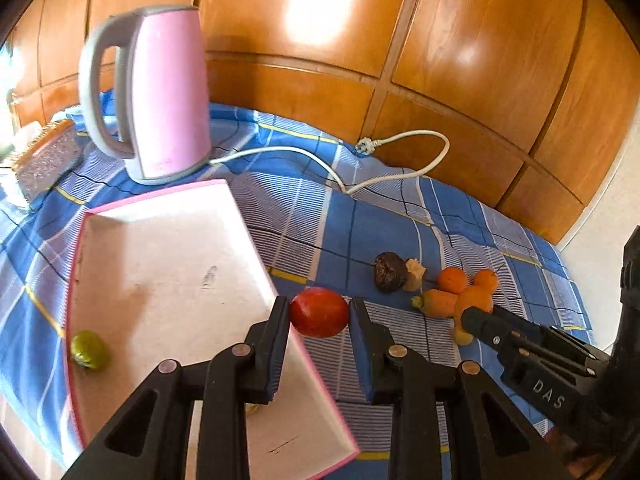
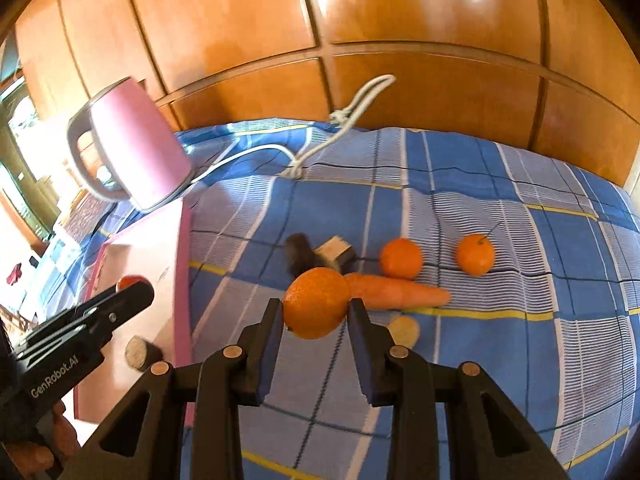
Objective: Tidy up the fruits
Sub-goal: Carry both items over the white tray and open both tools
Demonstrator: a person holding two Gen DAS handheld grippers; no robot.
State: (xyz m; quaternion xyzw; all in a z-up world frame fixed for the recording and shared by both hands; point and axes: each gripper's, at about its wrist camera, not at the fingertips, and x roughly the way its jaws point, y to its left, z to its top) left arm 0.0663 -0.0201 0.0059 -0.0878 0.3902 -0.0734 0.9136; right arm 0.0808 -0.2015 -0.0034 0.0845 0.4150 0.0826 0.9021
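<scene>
- Left gripper [image 1: 319, 312]: black plastic, blue-padded fingers [image 1: 360, 344] clamped on either side of a red fruit [image 1: 319, 312], smooth, glossy and rounded; the fruit sits at the fingertips, above the right rim of the tray.
- Right gripper [image 2: 316, 308]: same build, fingers [image 2: 362, 340] clamped on a large orange [image 2: 316, 303] with dimpled skin, held at the fingertips above the cloth, in front of the carrot.
- Tray [image 1: 160, 248]: rectangular, shallow, white inside with a pink rim, scuffed; lies on the cloth in front of the kettle.
- Green fruit [image 1: 90, 350]: small, round, dull skin; lies inside the tray near its left wall.
- Carrot [image 2: 396, 292]: tapered, matte orange, lying flat on the cloth, just beside the small orange.
- Small orange [image 2: 401, 258] and second small orange [image 2: 475, 254]: round, glossy, apart from each other on the cloth; the second has a thin stem.
- Dark lump [image 1: 389, 271]: wrinkled, brown-black; touching a pale knobbly piece [image 1: 415, 274]; kind cannot be told.
- Pale slice [image 2: 404, 332]: flat, yellowish, on the cloth, partly hidden behind the right gripper.
- Kettle [image 1: 160, 92]: pink body, grey handle and lid, upright; white cord [image 1: 400, 178] with plug trails to the right.
- Cloth [image 1: 360, 220]: blue, white and yellow check, woven, covering the bench.
- Wood panelling [image 1: 320, 20]: glossy orange-brown, behind the bench.
</scene>
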